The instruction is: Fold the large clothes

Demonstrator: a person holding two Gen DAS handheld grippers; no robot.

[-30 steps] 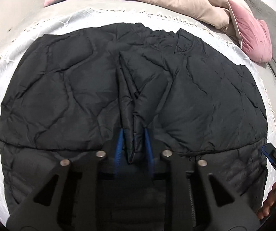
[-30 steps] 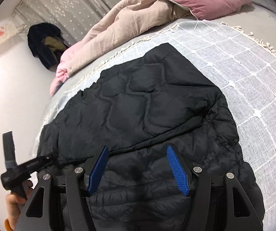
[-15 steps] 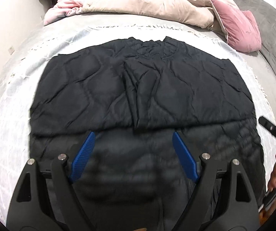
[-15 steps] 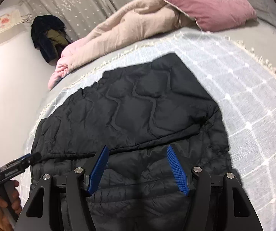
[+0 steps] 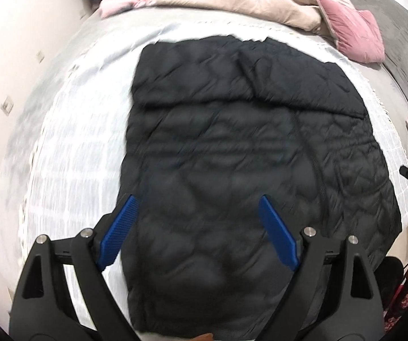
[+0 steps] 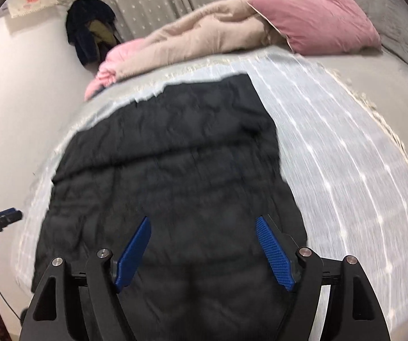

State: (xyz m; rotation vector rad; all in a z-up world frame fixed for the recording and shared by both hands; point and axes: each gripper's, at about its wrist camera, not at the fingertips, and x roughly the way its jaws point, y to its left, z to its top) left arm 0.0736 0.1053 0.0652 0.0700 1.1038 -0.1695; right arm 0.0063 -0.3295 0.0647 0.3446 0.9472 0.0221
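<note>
Black quilted jacket (image 5: pixel 232 156) flat on white throw (image 5: pixel 70 156) on bed, far part folded over | left gripper (image 5: pixel 198 227), right gripper (image 6: pixel 204 250) jaws just widened, wide open, empty, above near end | further folds likely left

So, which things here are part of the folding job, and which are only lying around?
Part of the job:
- black quilted jacket, spread on the white grid blanket
- left gripper, open above it
- right gripper, open above it

Only lying around:
- beige duvet
- pink pillow
- dark clothes against the wall
</note>
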